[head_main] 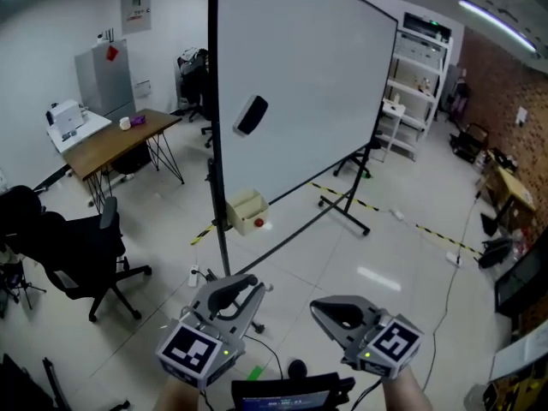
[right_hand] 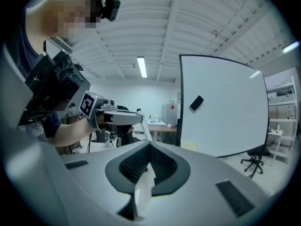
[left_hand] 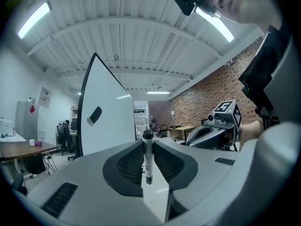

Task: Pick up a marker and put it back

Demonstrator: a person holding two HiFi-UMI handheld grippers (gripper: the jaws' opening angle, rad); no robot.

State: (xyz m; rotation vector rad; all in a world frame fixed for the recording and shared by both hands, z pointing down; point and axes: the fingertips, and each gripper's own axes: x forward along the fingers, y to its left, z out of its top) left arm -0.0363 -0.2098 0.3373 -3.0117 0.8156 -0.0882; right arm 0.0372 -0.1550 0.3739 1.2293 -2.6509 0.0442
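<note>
My left gripper [left_hand: 147, 145] is shut on a white marker [left_hand: 147, 160] with a black cap, which stands upright between the ribbed pads. From the right gripper view, that same left gripper [right_hand: 117, 118] is held out level with the marker [right_hand: 143, 127] sticking up from its tip. My right gripper [right_hand: 150, 149] has its jaws together with nothing between them. In the head view both grippers sit low in the picture, left [head_main: 251, 288] and right [head_main: 318, 309], pointing toward a large whiteboard [head_main: 300, 75] on a wheeled stand. A black eraser [head_main: 251, 115] sticks to the board.
A pale box [head_main: 244, 208] hangs at the board's lower left corner. A wooden desk [head_main: 111, 139] and a black office chair [head_main: 77, 247] stand to the left. Yellow-black tape [head_main: 402, 217] runs across the tiled floor; shelves [head_main: 419, 75] stand behind the board.
</note>
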